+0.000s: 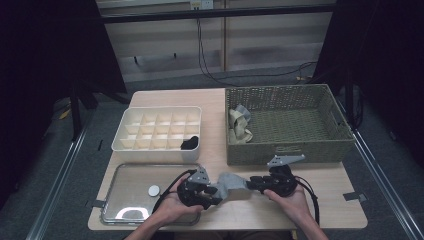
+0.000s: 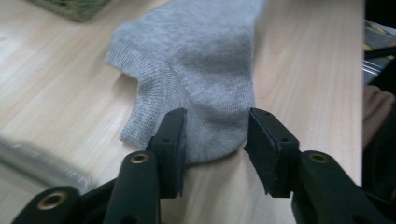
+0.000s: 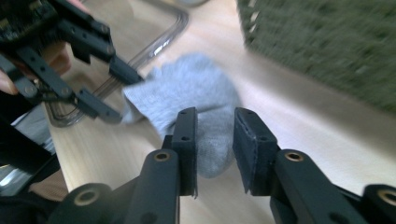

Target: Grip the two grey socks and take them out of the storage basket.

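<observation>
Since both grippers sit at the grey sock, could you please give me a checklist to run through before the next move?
1. Sock flat on the table: ok.
2. Left gripper straddles one sock end, not pinching it: ok.
3. Right gripper straddles the other end; grip: cannot tell.
4. Grippers apart from each other: ok.
5. Organizer has free cells; one holds a dark item: ok.
6. Basket clear of the hands: ok.
</observation>
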Demonstrator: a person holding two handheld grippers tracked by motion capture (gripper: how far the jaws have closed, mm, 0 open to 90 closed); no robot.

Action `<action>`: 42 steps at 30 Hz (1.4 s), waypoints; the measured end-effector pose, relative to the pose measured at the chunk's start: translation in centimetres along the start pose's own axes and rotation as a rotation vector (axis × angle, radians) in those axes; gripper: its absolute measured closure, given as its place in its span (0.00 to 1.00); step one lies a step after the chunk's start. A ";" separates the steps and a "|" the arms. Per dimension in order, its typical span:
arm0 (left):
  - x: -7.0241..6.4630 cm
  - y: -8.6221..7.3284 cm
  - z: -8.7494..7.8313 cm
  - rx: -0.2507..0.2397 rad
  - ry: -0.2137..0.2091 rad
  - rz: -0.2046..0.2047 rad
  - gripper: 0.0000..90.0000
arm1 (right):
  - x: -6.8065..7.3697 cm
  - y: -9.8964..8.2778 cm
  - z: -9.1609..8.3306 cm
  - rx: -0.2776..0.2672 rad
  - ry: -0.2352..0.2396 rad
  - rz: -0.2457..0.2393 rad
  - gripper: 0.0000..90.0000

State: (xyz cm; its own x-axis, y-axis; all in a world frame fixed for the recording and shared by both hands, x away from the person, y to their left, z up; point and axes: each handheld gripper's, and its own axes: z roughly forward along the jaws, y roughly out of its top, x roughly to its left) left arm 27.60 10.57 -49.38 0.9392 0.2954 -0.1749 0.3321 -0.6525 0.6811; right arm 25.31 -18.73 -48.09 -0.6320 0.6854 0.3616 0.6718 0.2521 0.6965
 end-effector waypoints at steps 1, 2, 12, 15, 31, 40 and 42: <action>0.0 -0.2 0.0 -0.022 -0.003 -0.017 0.63 | -0.1 -0.3 0.3 0.016 -0.008 -0.006 0.77; 0.0 -0.3 0.0 -0.029 -0.003 -0.018 0.63 | -0.1 -0.5 0.4 0.026 -0.018 -0.005 0.77; 0.5 -0.1 -1.1 -0.067 -0.005 -0.053 0.66 | -0.5 -0.8 0.4 0.022 -0.034 0.003 0.78; 0.8 -0.1 -0.5 -0.061 0.013 -0.066 0.70 | -0.7 -0.7 0.5 0.019 -0.051 0.009 0.78; 1.0 -0.3 -0.1 -0.043 0.042 -0.030 0.58 | -0.6 -1.4 1.1 0.057 -0.113 -0.004 0.96; -0.3 0.1 0.9 -0.046 0.010 0.016 0.55 | -0.6 -2.6 -0.8 0.057 -0.136 0.012 0.96; -0.5 0.3 1.1 -0.051 0.008 0.022 0.54 | -0.7 -2.9 -1.1 0.054 -0.137 0.020 0.96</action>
State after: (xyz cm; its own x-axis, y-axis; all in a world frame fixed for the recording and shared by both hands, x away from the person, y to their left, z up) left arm 27.29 9.47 -49.89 0.9454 0.2870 -0.1546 0.3066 -0.6222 0.7203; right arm 23.43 -20.74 -49.65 -0.5622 0.7765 0.2845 0.7060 0.2715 0.6541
